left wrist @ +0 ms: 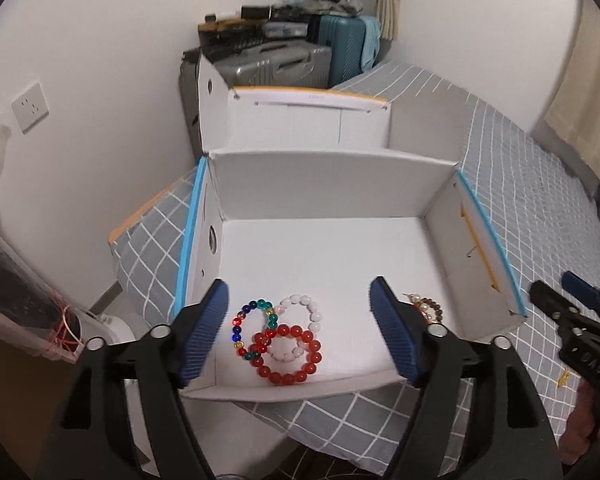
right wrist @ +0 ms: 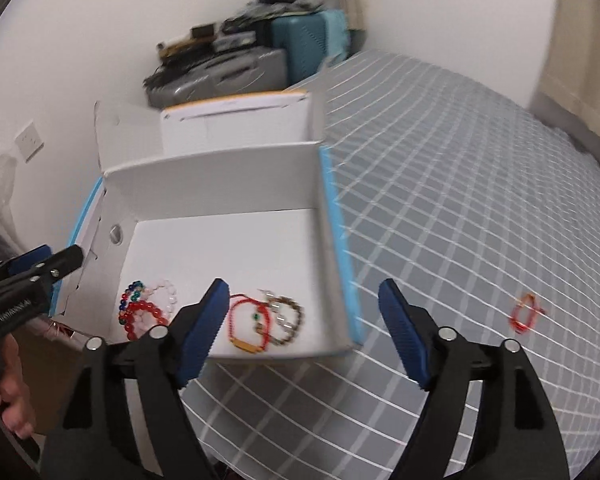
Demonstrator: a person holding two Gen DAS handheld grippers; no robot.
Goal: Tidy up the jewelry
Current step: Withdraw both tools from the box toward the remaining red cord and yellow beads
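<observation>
Plain white walls (left wrist: 100, 40) meet at a corner where a ribbed grey hard-shell suitcase (left wrist: 276, 62) and a teal one (left wrist: 346, 46) stand beside the grey grid-patterned bed sheet (right wrist: 460, 160).

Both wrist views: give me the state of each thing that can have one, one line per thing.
Left gripper: jaws open, empty.
Right gripper: jaws open, empty.
White box: open, lid flipped back.
Red bead bracelet: in box, overlapping the white and multicolour ones.
White bead bracelet: in box.
Multicolour bead bracelet: in box.
Red cord bracelet: in box.
Brown bead bracelet: in box.
Red string bracelet: outside, on bedsheet.
</observation>
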